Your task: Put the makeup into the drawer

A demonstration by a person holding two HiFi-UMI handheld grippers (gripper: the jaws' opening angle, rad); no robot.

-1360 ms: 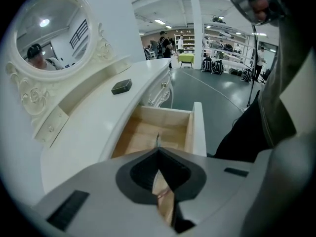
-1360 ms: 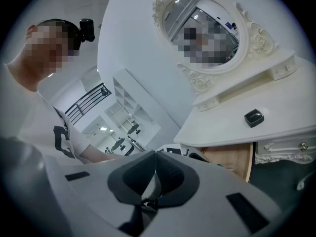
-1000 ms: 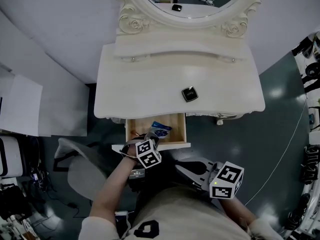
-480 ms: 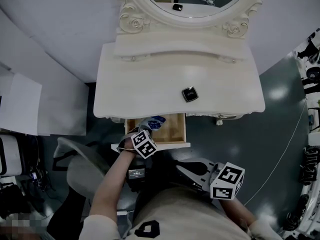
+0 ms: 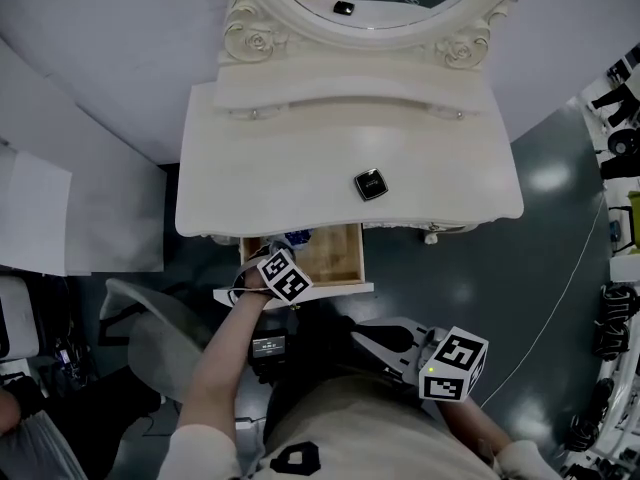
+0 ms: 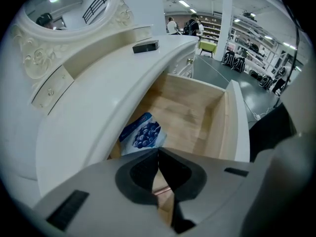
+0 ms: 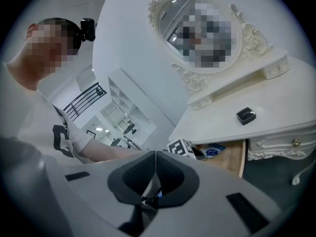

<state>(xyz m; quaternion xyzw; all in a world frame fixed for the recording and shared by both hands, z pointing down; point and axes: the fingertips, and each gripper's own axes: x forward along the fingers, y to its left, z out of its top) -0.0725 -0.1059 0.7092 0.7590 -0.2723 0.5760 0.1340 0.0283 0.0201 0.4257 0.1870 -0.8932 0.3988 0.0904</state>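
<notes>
Head view: white dressing table (image 5: 300,158) with a scalloped edge stands against a pale curved wall (image 5: 90,58). A carved oval mirror (image 5: 360,8) rises at its 12 o'clock side. The floor (image 5: 480,268) is dark grey-green and glossy, with a thin cable (image 5: 560,298) trailing across it at 4 o'clock. A grey chair (image 5: 160,333) stands at 8 o'clock, and racks of gear line the 3 o'clock edge.

The tabletop is bare apart from a black compact (image 5: 370,184), lying closed at about 5 o'clock from the top's centre and well apart from both grippers.

A wooden drawer (image 5: 335,258) is pulled out at the table's 6 o'clock edge. A blue packet (image 6: 143,135) with a berry print lies in it, pushed toward the back corner under the tabletop overhang.

Left gripper (image 6: 158,151): over the drawer's 9 o'clock side, jaws pressed together at the tips with nothing between them. The packet lies just beyond them, not gripped.

Right gripper (image 7: 155,153): held low at 5 o'clock, close to the person's body and well clear of the table. Jaws clenched together, empty.

Left gripper view, far background: an open hall with ceiling lights, shelving and standing people, too small to tell detail.
</notes>
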